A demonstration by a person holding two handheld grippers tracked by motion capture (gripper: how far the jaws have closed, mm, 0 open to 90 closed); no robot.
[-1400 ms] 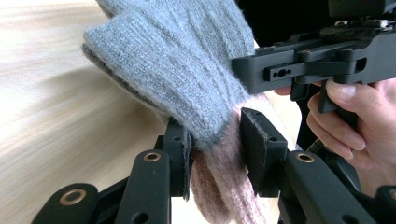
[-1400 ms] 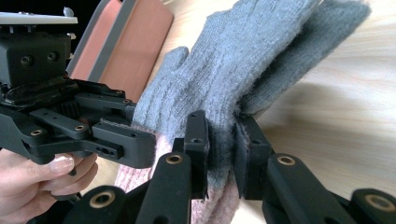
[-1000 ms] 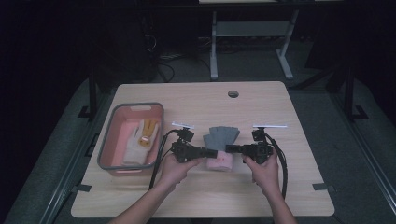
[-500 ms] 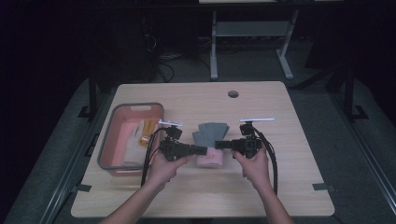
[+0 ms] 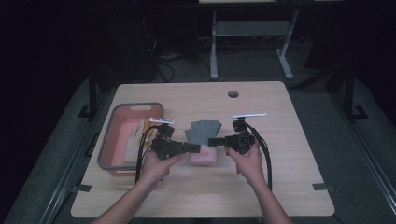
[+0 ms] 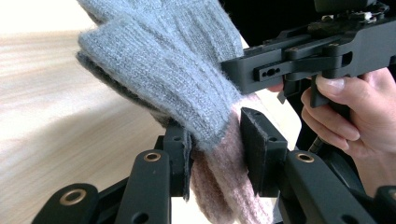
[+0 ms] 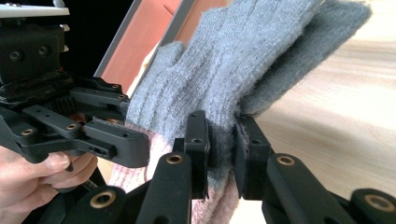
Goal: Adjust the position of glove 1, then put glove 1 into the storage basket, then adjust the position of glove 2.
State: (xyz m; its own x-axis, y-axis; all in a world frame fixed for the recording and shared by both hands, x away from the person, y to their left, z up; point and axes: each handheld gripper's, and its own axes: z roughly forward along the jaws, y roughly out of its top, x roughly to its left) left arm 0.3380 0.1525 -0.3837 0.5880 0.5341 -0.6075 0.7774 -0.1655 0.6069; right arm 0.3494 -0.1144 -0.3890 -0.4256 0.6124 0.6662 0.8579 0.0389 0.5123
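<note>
From the high view I find my left gripper (image 5: pixel 195 148) and right gripper (image 5: pixel 213 141) facing each other over the middle of the light wooden table (image 5: pixel 280 186), both clamped on the grey knitted glove with a pink cuff (image 5: pixel 204 132). The glove's grey fingers point away from me and its pink cuff hangs on my side.

In the left gripper view, that gripper's jaws stand narrow with the glove (image 6: pixel 177 74) pinched between the pads at the seam where grey meets pink.

In the right gripper view, the right gripper's jaws are likewise drawn close on the glove's (image 7: pixel 243 60) grey knit just above the cuff.

The red plastic tub with a grey rim (image 5: pixel 122 135) sits on the table just left of my left hand (image 5: pixel 156 165); I cannot tell what lies in it.
</note>
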